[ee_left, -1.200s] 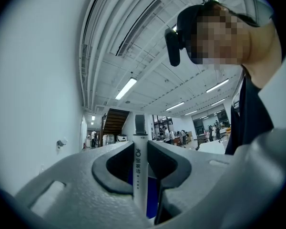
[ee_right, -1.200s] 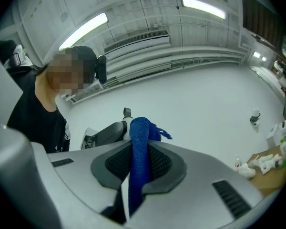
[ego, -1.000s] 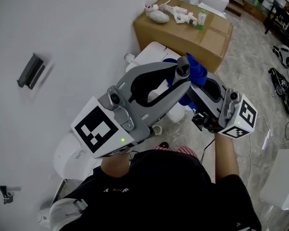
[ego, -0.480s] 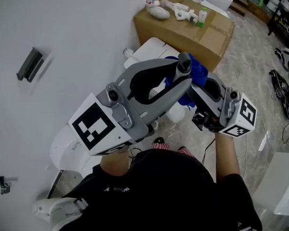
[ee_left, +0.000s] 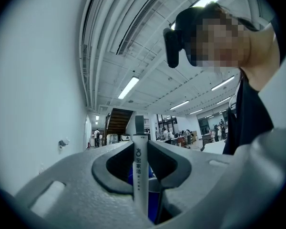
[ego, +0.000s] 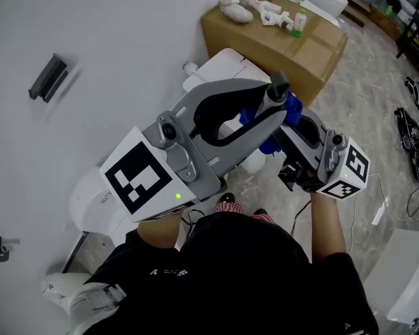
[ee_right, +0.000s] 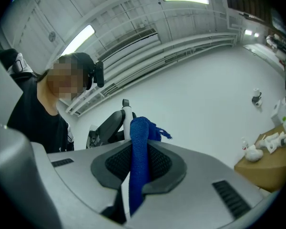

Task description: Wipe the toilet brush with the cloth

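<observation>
Our left tongs [ego: 271, 105] are shut tight on the thin white handle of the toilet brush [ee_left: 139, 175], whose tip sticks out past them. Our right tongs [ee_right: 136, 173] pinch the blue cloth [ee_right: 139, 137] just beside that handle. We hold both up in the air over the white toilet [ego: 220, 65]; the white wall [ego: 112, 33] is close on the left, a brown box [ego: 279, 44] sits behind the toilet, and there is more room over the grey floor [ego: 363, 117] on the right.

Cardboard box [ego: 314, 47] beside the toilet [ego: 220, 68], bottles [ego: 300, 21] on top.
</observation>
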### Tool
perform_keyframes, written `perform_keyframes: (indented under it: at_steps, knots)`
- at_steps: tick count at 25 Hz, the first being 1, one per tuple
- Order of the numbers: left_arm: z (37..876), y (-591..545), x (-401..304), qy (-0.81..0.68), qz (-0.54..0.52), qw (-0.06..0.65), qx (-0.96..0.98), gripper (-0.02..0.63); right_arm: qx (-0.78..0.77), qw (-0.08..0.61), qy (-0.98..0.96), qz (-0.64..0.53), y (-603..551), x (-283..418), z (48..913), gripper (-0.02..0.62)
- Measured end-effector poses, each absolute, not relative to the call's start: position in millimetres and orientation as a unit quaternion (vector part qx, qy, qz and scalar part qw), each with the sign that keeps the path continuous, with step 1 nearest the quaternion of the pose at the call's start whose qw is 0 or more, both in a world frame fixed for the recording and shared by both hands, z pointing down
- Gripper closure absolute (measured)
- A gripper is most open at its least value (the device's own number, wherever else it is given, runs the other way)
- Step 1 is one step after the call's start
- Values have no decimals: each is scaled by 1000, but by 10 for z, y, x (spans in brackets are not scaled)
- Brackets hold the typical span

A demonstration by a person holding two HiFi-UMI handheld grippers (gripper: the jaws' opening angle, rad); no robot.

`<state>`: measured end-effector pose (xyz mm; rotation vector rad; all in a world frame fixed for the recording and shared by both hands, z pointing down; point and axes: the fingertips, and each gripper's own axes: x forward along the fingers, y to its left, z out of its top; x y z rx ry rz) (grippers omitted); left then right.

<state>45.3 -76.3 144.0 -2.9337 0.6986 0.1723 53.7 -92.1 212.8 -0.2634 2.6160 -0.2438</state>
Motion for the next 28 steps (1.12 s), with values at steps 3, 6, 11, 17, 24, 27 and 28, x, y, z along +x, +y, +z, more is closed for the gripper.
perform_keyframes:
  at_steps: [3,6,11,17,24,27,28]
  knots:
    - [1449,-787,406,227,49,68,-970,512,-97,239,961,-100,-969,467,2201,534]
    - [1507,-714,515,225,30,79,-971,512,-93,233,962,-108,-919,536,2279,534]
    - [1539,-706,501,228,22,77,-970,512,-85,223,963,-125,-910,490,2425,534]
    - [1545,-701,507,225,17,76,-971,512,-77,216,963,-139,-938,464,2540,534]
    - [1515,-672,465,222,21,78,-972,512,-70,210,963,-153,-955,379,2675,534]
    - [1497,-676,460,222,21,80,-971,512,-69,209,962,-161,-970,358,2728,534]
    - [1491,-677,467,222,20,80,-972,512,-68,210,961,-165,-975,362,2742,534]
